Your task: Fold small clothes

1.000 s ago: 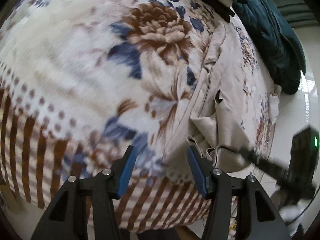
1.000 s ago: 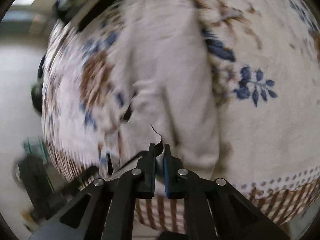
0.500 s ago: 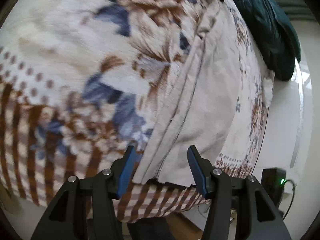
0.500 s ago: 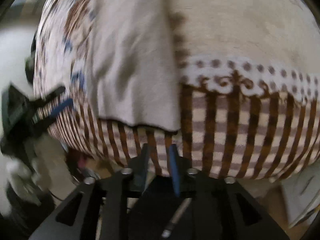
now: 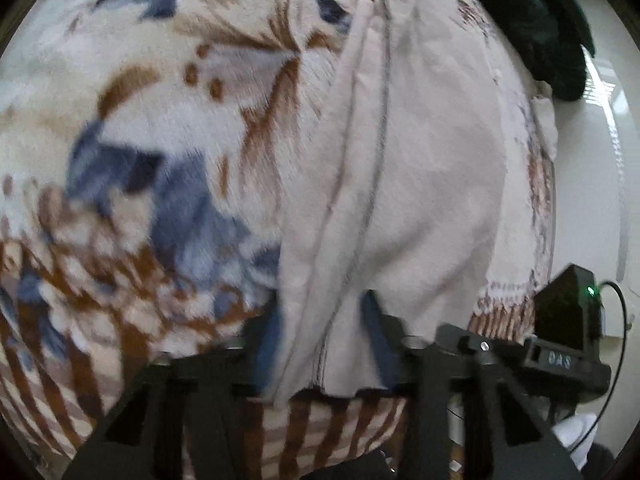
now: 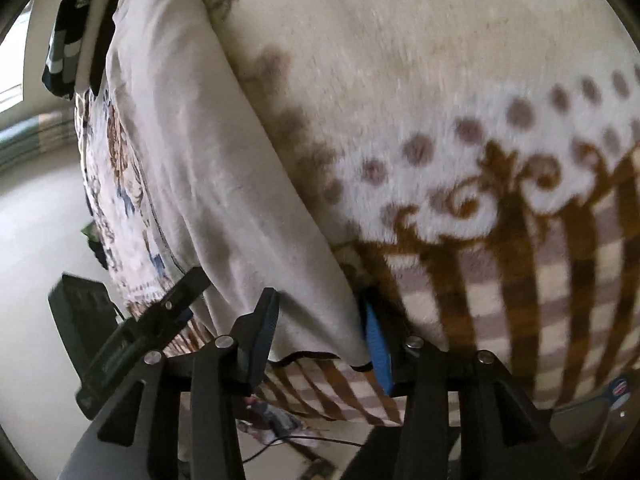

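Observation:
A beige garment (image 5: 420, 168) lies stretched long on a floral blanket (image 5: 160, 120), its near hem at the blanket's striped border. My left gripper (image 5: 320, 340) is open, its blue-padded fingers either side of the hem's left part. In the right wrist view the same garment (image 6: 192, 168) runs away from me, and my right gripper (image 6: 320, 340) is open around the hem's right corner. The other gripper's body (image 6: 132, 340) shows at the left of the hem.
A dark green jacket (image 5: 540, 28) lies at the far end of the bed. Dark striped clothing (image 6: 72, 40) lies at the far end in the right wrist view. The bed edge and pale floor (image 6: 32, 240) are close below the hem.
The garment has been pulled out flat toward the bed's near edge. My right gripper, shut on the cloth a second ago, has opened. Both grippers now straddle the near hem.

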`<action>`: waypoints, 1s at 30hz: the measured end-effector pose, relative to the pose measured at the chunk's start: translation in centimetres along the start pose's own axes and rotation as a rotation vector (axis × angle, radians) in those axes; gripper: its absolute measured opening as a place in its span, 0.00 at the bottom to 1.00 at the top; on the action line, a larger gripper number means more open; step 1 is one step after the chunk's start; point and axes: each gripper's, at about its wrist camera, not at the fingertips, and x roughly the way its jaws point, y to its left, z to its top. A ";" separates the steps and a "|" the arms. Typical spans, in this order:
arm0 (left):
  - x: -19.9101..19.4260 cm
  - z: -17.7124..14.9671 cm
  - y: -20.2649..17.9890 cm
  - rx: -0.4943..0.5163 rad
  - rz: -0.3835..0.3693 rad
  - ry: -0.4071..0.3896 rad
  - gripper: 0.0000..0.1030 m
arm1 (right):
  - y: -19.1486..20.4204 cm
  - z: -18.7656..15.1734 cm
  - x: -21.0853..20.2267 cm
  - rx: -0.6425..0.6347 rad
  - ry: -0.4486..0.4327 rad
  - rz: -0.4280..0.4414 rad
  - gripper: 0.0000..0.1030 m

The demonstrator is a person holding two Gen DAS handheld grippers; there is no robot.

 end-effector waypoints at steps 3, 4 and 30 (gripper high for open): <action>0.0 -0.7 0.5 -0.014 -0.038 -0.014 0.14 | -1.3 -0.3 0.1 0.045 0.003 0.044 0.44; 0.0 -0.8 0.7 -0.028 -0.054 -0.017 0.14 | -1.6 -0.3 0.1 0.058 0.001 0.057 0.44; -7.9 1.5 -3.3 -0.007 -0.191 -0.244 0.08 | 3.6 0.1 -7.9 -0.068 -0.077 0.158 0.07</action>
